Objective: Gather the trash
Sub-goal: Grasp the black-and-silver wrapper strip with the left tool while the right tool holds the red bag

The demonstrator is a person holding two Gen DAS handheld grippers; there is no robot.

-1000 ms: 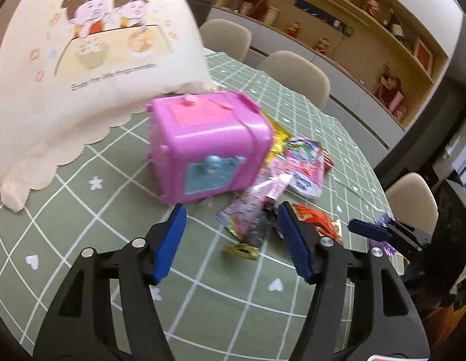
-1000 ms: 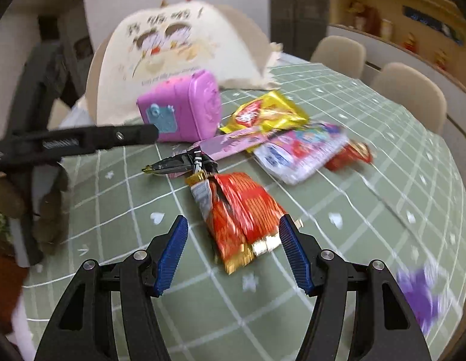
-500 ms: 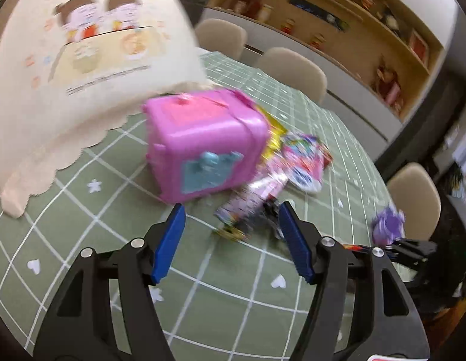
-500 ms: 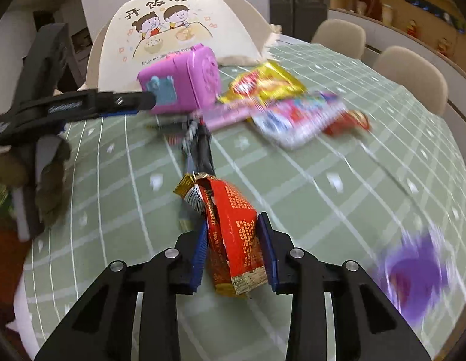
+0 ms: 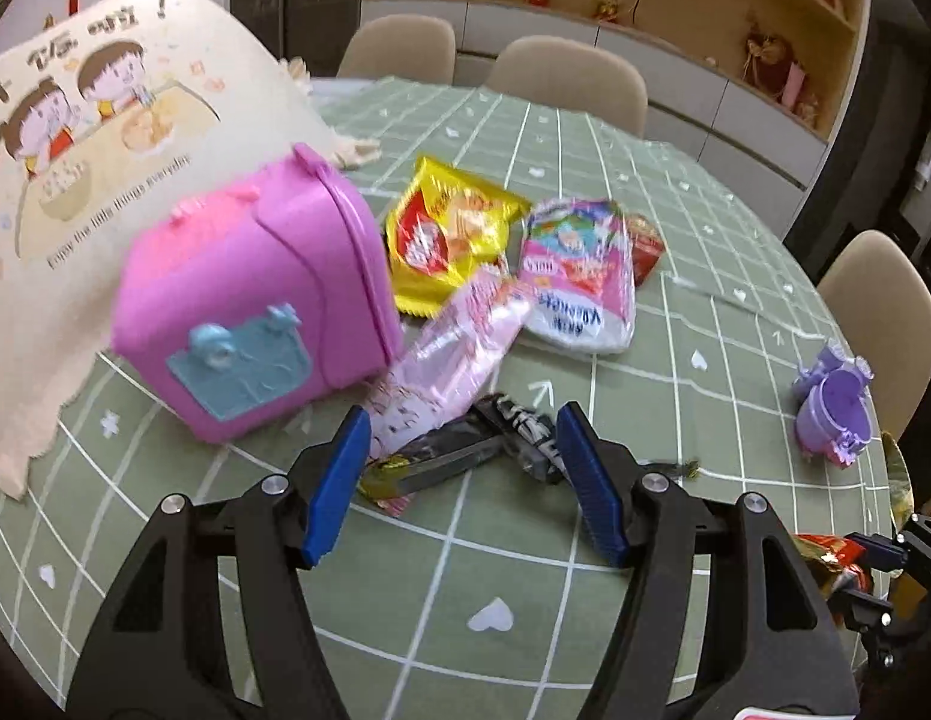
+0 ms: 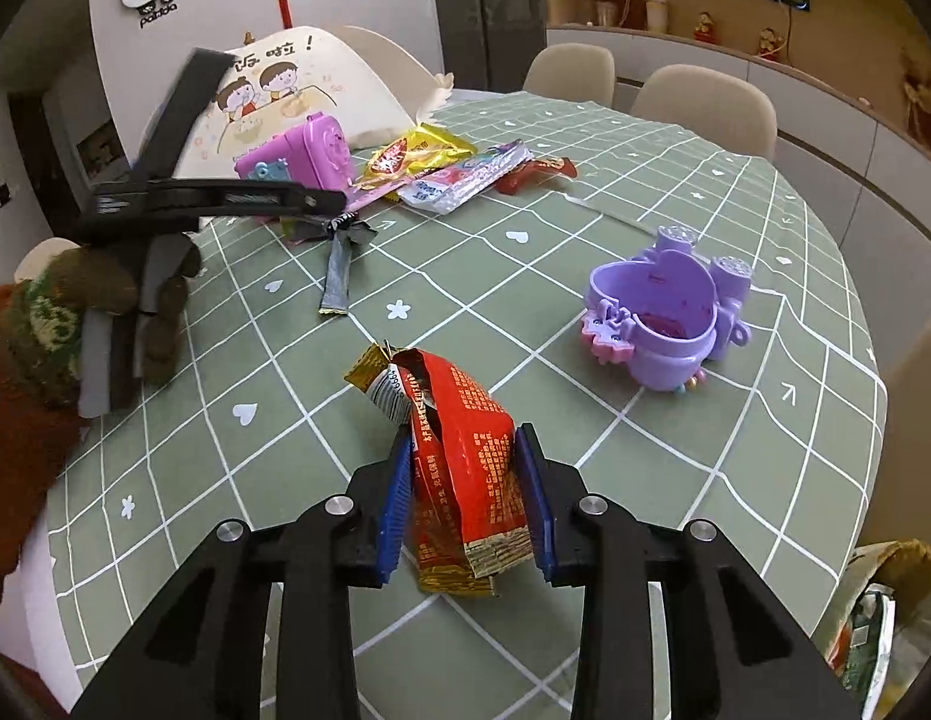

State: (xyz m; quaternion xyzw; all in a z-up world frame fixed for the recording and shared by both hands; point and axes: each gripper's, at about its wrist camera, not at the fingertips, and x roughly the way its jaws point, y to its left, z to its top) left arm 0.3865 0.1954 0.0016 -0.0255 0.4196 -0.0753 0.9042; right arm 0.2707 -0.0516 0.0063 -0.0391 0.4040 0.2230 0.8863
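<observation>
On the green checked bench (image 6: 675,192), red wrapper (image 6: 465,468) pinched in right hand-held gripper (image 6: 465,498) for carrying off, left hand-held gripper (image 5: 465,480) spread ready around black wrapper (image 5: 465,450) beside pink box (image 5: 255,300)

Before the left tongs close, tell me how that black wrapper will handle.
The black wrapper looks thin and creased, so probably floppy and very light. Its glossy film may slip between the open left tongs. It partly lies under the pink wrapper, which might drag along.
</observation>
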